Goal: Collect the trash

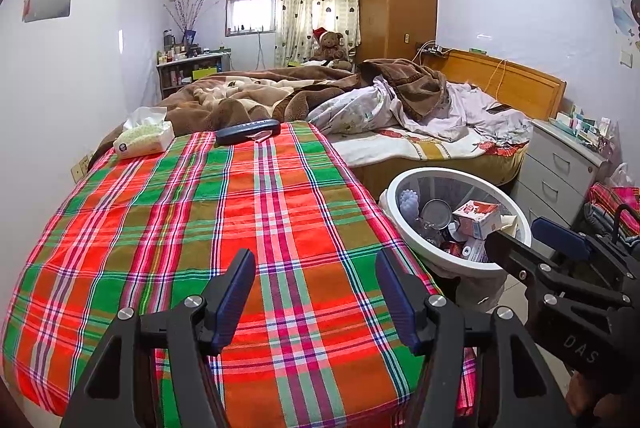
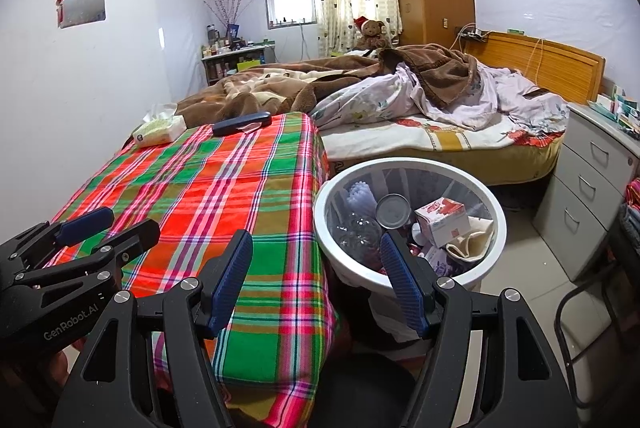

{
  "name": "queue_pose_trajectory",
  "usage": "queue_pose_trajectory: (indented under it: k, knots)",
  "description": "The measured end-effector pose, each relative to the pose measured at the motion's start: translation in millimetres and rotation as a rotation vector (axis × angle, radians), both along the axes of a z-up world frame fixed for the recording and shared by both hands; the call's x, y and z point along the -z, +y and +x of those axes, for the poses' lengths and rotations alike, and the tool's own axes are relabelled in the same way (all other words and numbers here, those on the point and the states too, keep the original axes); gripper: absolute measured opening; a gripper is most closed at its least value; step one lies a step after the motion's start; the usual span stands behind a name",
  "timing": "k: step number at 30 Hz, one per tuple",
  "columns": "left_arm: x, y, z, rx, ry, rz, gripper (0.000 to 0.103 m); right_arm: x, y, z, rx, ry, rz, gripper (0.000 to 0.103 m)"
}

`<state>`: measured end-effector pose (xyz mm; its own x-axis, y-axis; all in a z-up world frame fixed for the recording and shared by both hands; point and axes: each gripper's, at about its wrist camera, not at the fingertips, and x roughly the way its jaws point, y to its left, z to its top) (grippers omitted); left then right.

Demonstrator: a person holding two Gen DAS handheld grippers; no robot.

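The left tongs (image 1: 316,294) sit at the bottom of the left view. They are open, with nothing between the blue pads, and only the checked cloth (image 1: 224,228) shows in the gap. The right tongs (image 2: 316,282) sit at the bottom of the right view. They are open and hold nothing too. One pad is in front of the cloth and the other is in front of the bin.

The white bin (image 2: 324,224) stands on the floor just beside the cloth-covered table, in the lower middle of the right view. It already holds trash: a clear plastic bottle (image 2: 358,232), a round tin lid (image 2: 393,211) and a small red and white carton (image 2: 442,220).

The table looks almost bare. At its far end, in the upper left, lie a tissue pack (image 1: 143,139) and a dark glasses case (image 1: 248,131) with a small scrap of paper (image 1: 261,136) touching it.

I think the scrap is the last bit of trash. It looks very light and thin, so it would bend and could slip away. It lies flat, so pinch it by the edge that sticks out from the case.
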<state>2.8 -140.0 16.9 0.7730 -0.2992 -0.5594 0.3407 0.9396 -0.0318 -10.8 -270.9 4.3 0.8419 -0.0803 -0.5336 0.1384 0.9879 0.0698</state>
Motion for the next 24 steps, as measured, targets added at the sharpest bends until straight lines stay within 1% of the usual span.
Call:
queue_pose_trajectory:
  k: [24]
  knots:
    - [-3.8, 2.5, -1.7, -0.008, 0.001, -0.001, 0.062, 0.4, 1.8, 2.6, -0.009, 0.002, 0.001, 0.068]
